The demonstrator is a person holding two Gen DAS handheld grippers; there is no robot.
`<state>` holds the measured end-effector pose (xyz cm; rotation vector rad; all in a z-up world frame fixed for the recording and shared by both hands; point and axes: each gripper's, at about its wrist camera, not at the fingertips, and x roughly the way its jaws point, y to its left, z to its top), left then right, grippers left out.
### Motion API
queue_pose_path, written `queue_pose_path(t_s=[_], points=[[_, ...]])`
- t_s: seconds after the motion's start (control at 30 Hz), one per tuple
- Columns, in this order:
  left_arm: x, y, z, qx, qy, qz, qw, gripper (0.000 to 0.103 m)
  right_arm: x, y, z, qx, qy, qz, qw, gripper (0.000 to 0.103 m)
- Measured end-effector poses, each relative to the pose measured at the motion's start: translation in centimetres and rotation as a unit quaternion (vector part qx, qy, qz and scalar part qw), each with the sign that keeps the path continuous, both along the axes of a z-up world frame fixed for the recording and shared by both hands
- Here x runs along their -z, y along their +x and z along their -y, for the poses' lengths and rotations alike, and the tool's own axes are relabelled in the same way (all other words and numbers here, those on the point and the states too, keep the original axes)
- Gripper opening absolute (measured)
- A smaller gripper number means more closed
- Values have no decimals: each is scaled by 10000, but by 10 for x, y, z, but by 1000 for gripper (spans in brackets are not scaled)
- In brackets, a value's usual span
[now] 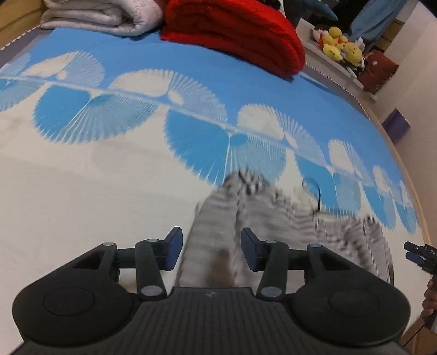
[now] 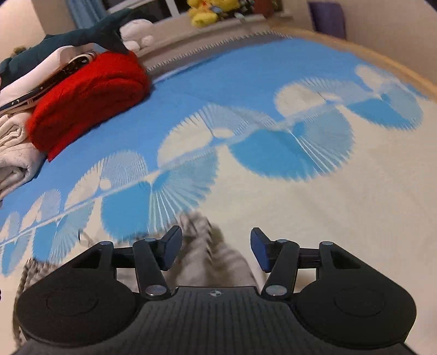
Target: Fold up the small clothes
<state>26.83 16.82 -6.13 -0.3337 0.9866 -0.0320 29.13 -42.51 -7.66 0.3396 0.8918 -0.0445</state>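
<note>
A small grey-and-white striped garment point(image 1: 273, 218) lies crumpled and motion-blurred on the blue-and-white bedspread point(image 1: 109, 177). My left gripper point(image 1: 211, 250) is open, its blue pads either side of a raised fold of the garment, not closed on it. The garment also shows in the right wrist view point(image 2: 207, 254), running under my right gripper point(image 2: 215, 251), which is open with the cloth between its pads, nearer the left one. The tip of the right gripper shows at the right edge of the left wrist view point(image 1: 418, 252).
A folded red blanket point(image 1: 237, 32) and a folded white quilt point(image 1: 95, 16) lie at the far end of the bed. Yellow plush toys point(image 1: 338, 43) sit on a shelf beyond. A shark plush point(image 2: 68, 35) lies on a clothes pile. The bed's edge point(image 2: 396, 68) curves at right.
</note>
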Motion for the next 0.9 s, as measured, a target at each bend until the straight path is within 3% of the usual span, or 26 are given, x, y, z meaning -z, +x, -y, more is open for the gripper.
queue_pose_path(t_s=[0.17,0.3,0.47,0.6,0.63,0.67,0.7,0.73,0.77,0.83,0.9], points=[[39,-35,-5,-3,146,-965,9952,51,17,-52,9,-380,-165,-658,9970,57],[57,-39,-2,106,91,-1304,9914,51,41,-71,2,-684,-248,-1257,9894,57],[63,-40,17,158,390,-1471,9882,51,56,-81,-9,-1059,-288,-1556,9817,62],[74,-39,16,-27,342,-1685,9851,50,62,-81,-14,-1123,-346,-1684,9787,63],[74,-40,16,-50,326,-1697,9849,48,62,-80,-16,-1146,-402,-1662,9786,60],[73,-41,16,-28,288,-1689,9852,32,61,-79,-18,-1167,-408,-1618,9791,55],[73,-40,18,31,259,-1696,9852,7,60,-79,-19,-1204,-332,-1582,9795,37],[73,-37,20,68,284,-1699,9850,3,57,-78,-20,-1227,-234,-1536,9802,19],[68,-38,18,-1,402,-1597,9863,2,52,-78,-20,-1222,-174,-1449,9817,13],[52,-38,17,-241,788,-1136,9901,2,40,-76,-12,-923,40,-1219,9882,9],[42,-42,11,-360,795,-866,9924,2,31,-80,5,-373,260,-1046,9935,8]])
